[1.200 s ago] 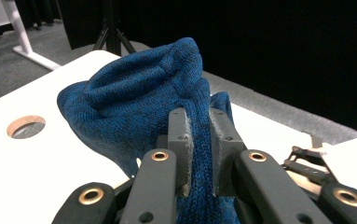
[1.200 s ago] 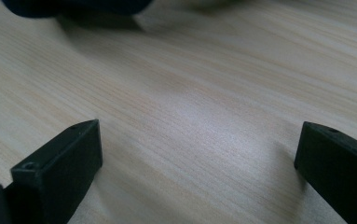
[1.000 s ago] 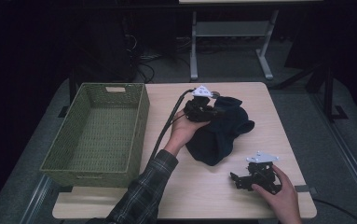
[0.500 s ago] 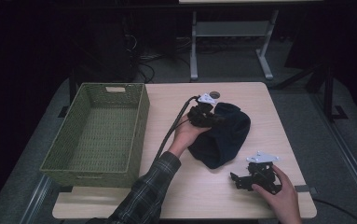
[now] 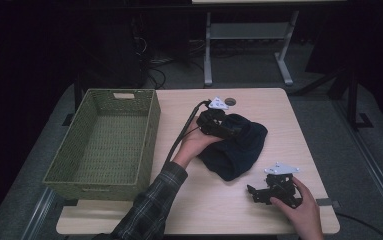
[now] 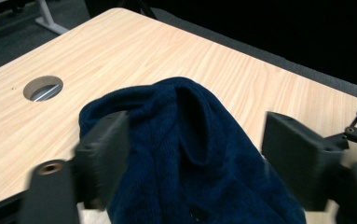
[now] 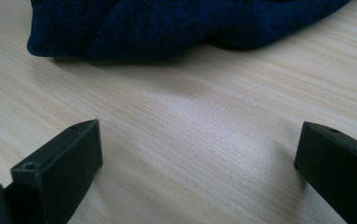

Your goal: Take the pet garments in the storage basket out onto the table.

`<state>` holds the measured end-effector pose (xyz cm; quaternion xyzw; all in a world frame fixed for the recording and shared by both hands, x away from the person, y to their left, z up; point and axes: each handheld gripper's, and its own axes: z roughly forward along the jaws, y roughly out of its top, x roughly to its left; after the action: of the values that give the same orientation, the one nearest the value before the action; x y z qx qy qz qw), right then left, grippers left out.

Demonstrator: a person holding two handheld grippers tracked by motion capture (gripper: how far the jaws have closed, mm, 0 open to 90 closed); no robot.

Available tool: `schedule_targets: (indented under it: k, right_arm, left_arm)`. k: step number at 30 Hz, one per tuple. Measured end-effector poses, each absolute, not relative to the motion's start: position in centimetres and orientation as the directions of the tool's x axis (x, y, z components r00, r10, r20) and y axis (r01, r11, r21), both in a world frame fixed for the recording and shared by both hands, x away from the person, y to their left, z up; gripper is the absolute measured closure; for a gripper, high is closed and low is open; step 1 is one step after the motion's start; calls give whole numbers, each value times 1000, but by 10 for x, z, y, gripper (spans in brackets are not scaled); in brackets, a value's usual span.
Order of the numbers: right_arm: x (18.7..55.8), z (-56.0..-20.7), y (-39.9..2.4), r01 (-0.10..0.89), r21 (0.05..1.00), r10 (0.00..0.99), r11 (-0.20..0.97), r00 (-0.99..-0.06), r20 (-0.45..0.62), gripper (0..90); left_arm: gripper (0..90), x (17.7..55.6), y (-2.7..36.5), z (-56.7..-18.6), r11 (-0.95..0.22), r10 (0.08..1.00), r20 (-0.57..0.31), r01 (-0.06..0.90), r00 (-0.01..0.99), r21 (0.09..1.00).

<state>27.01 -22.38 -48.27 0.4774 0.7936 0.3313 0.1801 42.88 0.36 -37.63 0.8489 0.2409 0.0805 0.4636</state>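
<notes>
Left gripper (image 6: 190, 154) nearer: fingers spread astride navy knit cloth's (image 5: 236, 147) raised fold. Right gripper (image 5: 261, 192), fingers spread, empty, on tabletop (image 5: 279, 115) just beside cloth.

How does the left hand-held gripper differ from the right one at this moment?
The left hand-held gripper is over the dark blue cloth, its open jaws on either side of a raised fold. The right hand-held gripper sits low near the table's front edge, apart from the cloth, jaws around nothing. Both are open.
</notes>
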Motion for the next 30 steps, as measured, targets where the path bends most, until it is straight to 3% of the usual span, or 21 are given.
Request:
schedule_targets:
  k: [3, 30]
  right_arm:
    - [270, -483, -224, 638, 698, 877, 325, -479, 30, 5]
    - [270, -483, -224, 636, 699, 876, 328, -481, 26, 5]
  left_arm:
    - [132, 424, 6, -372, -461, 489, -75, 331, 869, 824]
    - [129, 359, 65, -373, -456, 539, -51, 342, 841, 822]
